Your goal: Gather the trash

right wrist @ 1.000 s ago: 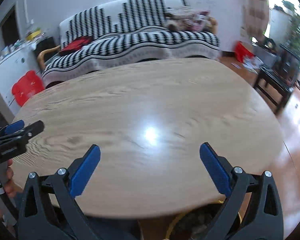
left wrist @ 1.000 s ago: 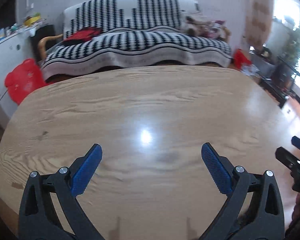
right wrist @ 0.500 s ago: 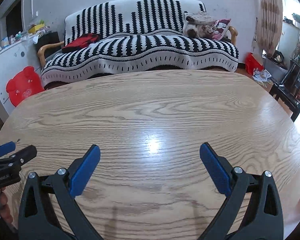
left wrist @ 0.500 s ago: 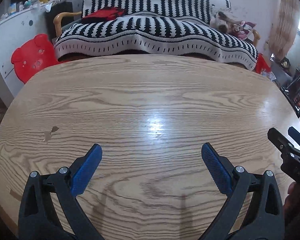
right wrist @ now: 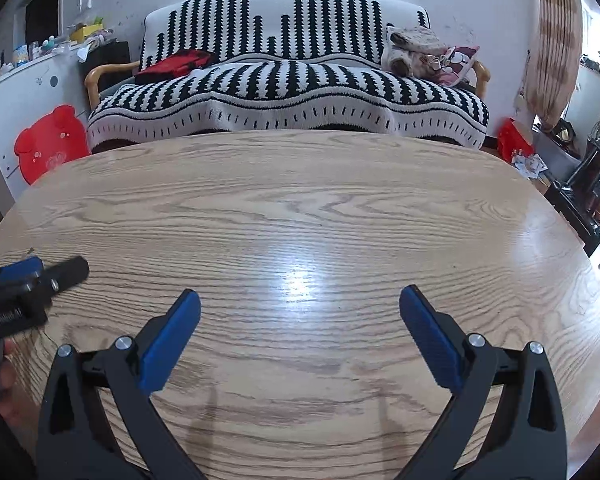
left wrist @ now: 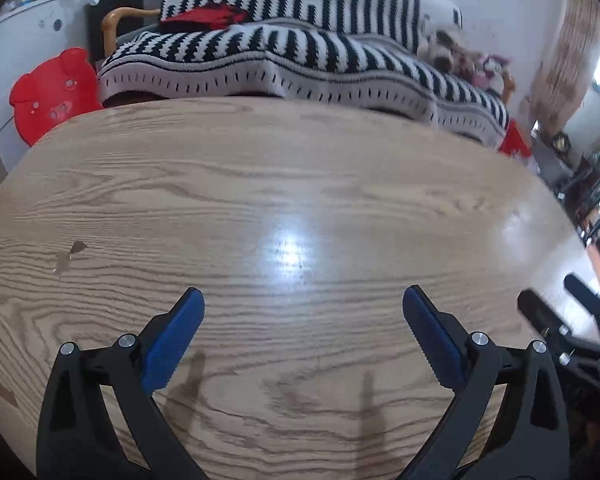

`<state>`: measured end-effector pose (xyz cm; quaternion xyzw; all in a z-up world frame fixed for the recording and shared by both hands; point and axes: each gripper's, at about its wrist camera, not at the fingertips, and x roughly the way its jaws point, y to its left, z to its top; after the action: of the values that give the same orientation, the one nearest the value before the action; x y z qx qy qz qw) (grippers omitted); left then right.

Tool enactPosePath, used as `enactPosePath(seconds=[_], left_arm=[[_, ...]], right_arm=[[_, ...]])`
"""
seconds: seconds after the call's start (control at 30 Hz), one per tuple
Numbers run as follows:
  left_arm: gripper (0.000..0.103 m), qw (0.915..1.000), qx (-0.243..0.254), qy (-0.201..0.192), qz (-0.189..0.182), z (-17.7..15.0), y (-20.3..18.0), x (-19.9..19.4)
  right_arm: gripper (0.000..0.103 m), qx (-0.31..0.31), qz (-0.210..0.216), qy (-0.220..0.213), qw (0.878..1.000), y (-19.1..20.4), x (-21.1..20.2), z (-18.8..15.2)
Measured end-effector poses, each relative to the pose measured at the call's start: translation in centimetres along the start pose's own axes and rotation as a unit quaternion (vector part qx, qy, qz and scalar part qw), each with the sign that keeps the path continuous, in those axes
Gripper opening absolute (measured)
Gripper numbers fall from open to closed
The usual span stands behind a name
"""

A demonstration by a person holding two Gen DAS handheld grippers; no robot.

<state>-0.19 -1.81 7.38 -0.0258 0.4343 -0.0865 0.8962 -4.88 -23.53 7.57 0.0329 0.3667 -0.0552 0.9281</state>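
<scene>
No trash shows on the oval wooden table (left wrist: 260, 184) (right wrist: 300, 208) in either view. My left gripper (left wrist: 303, 320) hangs open low over the near part of the tabletop, nothing between its blue pads. My right gripper (right wrist: 300, 316) is open too, side by side with the left one. The right gripper's tips (left wrist: 556, 308) show at the right edge of the left wrist view. In the right wrist view the left gripper's tips (right wrist: 44, 272) appear at the left edge, with a hand (right wrist: 4, 384) below them.
A sofa under a black-and-white striped cover (right wrist: 284, 80) stands behind the table, with a red cloth (right wrist: 176, 64) and soft items on it. A red pig-shaped stool (right wrist: 48, 144) leans at the left by a white cabinet. Dark furniture (right wrist: 592, 188) stands right.
Both grippers have come forward and lower over the table, so the tabletop fills more of each view. The left wrist view has tilted. Both stayed open.
</scene>
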Motion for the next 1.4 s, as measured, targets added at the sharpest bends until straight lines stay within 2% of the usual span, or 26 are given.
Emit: enactPosePath(seconds=[0.3,1.4], left_arm=[[0.096,0.9996,-0.014,0.014,0.019,-0.5,0.9,0.6],[0.096,0.9989,0.007,0.016,0.045,-0.7,0.4,1.0]], right_arm=[[0.096,0.011,-0.001,0.009,1.0,-0.7,0.1,-0.5],[0.096,0.01,-0.007,0.022,1.0,-1.3,0.5,-0.8]])
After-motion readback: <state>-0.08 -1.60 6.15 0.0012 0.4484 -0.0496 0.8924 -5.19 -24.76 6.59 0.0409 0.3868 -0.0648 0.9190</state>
